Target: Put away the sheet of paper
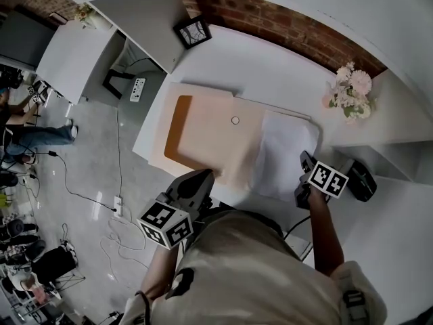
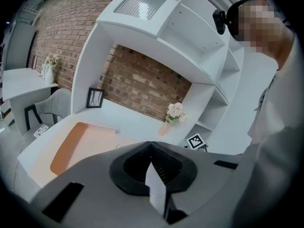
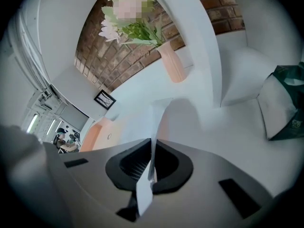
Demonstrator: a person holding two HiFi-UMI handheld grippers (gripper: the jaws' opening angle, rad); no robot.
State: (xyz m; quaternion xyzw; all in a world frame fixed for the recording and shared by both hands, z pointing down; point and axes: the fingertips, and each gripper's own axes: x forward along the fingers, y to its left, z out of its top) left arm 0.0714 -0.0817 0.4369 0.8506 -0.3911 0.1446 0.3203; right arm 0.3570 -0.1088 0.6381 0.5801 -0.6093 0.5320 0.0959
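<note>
A white sheet of paper [image 1: 287, 151] lies on the white desk [image 1: 270, 73], its left part reaching under the pale flap of an open peach folder [image 1: 210, 131]. My right gripper [image 1: 304, 164] is shut on the sheet's near right edge; in the right gripper view the paper [image 3: 159, 118] runs upright between the jaws of that gripper [image 3: 153, 144]. My left gripper [image 1: 203, 179] sits at the folder's near edge. Seen in the left gripper view, it [image 2: 151, 144] is shut on a thin white strip [image 2: 156, 189] that looks like the same sheet. The folder [image 2: 80, 141] lies beyond.
A vase of pale flowers [image 1: 350, 90] stands at the back right, and a framed picture [image 1: 192, 31] leans at the back. A dark green packet [image 1: 362, 179] lies on the side shelf near my right gripper. The desk's left edge drops to a floor with cables.
</note>
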